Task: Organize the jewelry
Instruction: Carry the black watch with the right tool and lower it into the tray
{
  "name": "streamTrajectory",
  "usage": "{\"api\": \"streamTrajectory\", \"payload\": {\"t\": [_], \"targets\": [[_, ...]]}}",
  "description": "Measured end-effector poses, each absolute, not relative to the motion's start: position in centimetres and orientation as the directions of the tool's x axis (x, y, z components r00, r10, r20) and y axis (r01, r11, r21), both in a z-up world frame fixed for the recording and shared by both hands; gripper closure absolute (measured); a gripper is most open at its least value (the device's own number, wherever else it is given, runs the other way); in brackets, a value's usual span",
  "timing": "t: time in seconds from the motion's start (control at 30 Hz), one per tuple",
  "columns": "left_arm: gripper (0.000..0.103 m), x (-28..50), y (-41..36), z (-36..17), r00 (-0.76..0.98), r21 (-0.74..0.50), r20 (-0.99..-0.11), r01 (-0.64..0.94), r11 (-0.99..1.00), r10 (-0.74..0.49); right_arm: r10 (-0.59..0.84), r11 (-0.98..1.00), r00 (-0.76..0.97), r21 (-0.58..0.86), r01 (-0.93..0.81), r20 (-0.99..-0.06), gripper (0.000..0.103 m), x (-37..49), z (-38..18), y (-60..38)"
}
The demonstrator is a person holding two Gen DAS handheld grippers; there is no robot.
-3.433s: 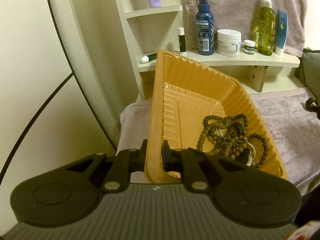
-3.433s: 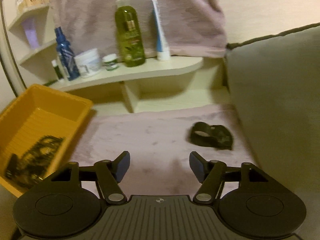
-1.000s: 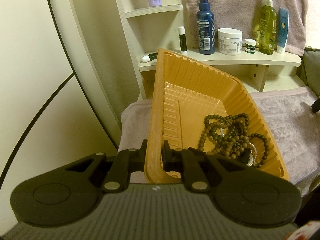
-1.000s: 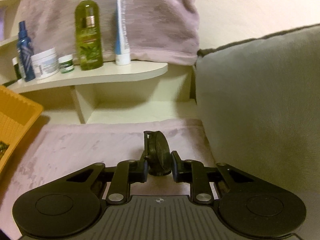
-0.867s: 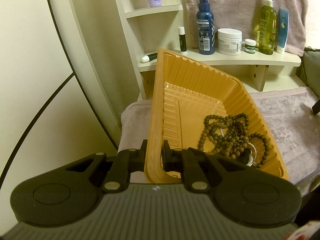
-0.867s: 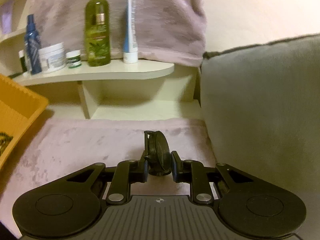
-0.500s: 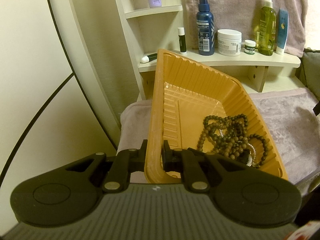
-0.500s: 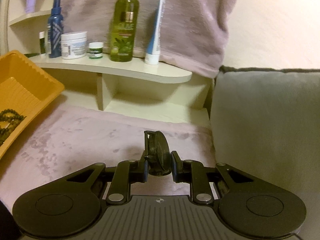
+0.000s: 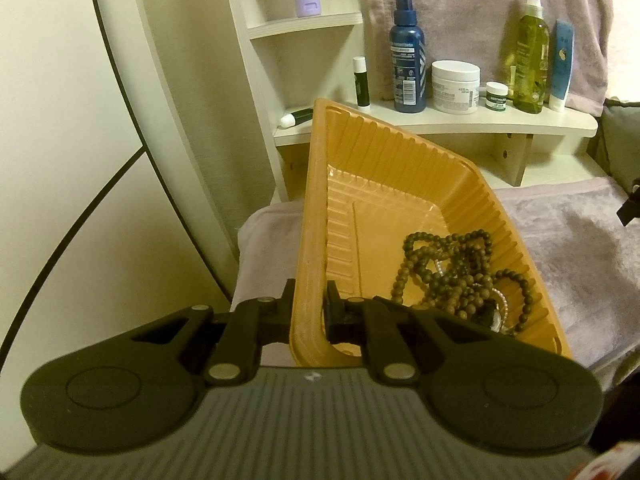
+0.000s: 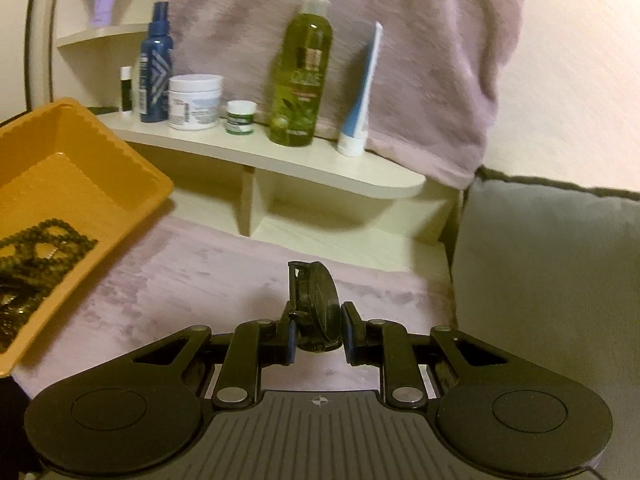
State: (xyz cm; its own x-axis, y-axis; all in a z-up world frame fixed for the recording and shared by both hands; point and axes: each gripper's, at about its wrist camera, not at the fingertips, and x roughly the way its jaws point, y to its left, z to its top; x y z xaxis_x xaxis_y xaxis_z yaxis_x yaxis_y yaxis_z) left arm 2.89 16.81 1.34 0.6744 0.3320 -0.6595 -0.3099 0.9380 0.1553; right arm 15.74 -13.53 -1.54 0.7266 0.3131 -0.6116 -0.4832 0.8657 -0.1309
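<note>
An orange plastic tray point(image 9: 316, 208) stands tilted over a mauve towel, and my left gripper point(image 9: 309, 312) is shut on its near left rim. Several strands of dark brown beads point(image 9: 448, 268) lie tangled in the tray's low corner, with a pale bracelet among them. In the right wrist view my right gripper point(image 10: 318, 330) is shut on a black watch point(image 10: 316, 304), held on edge above the towel. The orange tray point(image 10: 132, 168) with the beads point(image 10: 36, 252) shows at that view's left. A black bit of the right gripper point(image 9: 630, 208) peeks in at the left wrist view's right edge.
A cream shelf point(image 10: 304, 164) behind the towel carries a blue spray bottle point(image 9: 408, 68), a white jar point(image 9: 456, 86), a small pot, a green bottle point(image 10: 302, 76) and a blue tube. A grey cushion point(image 10: 552, 280) fills the right. A mauve towel point(image 10: 192, 280) covers the surface.
My right gripper has carried the watch up and toward the left and has rolled, so the tray and shelf bottles have come further into its view. The left gripper and tray have not moved.
</note>
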Motion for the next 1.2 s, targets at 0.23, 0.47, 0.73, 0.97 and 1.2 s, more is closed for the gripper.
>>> {"api": "streamTrajectory", "payload": {"t": [0.23, 0.47, 0.73, 0.97, 1.2], "targets": [[0.092, 2.9, 16.9, 1.4, 0.678, 0.152, -0.658, -0.304, 0.940, 0.326, 0.356, 0.844, 0.713, -0.119, -0.522, -0.604, 0.081, 15.0, -0.6, -11.9], [0.092, 2.9, 16.9, 1.4, 0.679, 0.151, -0.658, -0.303, 0.941, 0.325, 0.416, 0.809, 0.687, -0.102, -0.579, -0.596, 0.081, 14.2, 0.4, -9.5], [0.092, 2.9, 16.9, 1.4, 0.681, 0.147, -0.659, -0.301, 0.942, 0.320, 0.473, 0.772, 0.653, -0.080, -0.631, -0.591, 0.081, 13.8, 1.3, -6.8], [0.092, 2.9, 17.0, 1.3, 0.681, 0.144, -0.659, -0.300, 0.943, 0.317, 0.525, 0.729, 0.606, -0.052, -0.683, -0.597, 0.081, 13.7, 2.0, -4.1], [0.092, 2.9, 17.2, 1.1, 0.682, 0.137, -0.662, -0.298, 0.945, 0.310, 0.567, 0.688, 0.560, -0.027, -0.725, -0.605, 0.081, 13.8, 2.5, -2.1]]}}
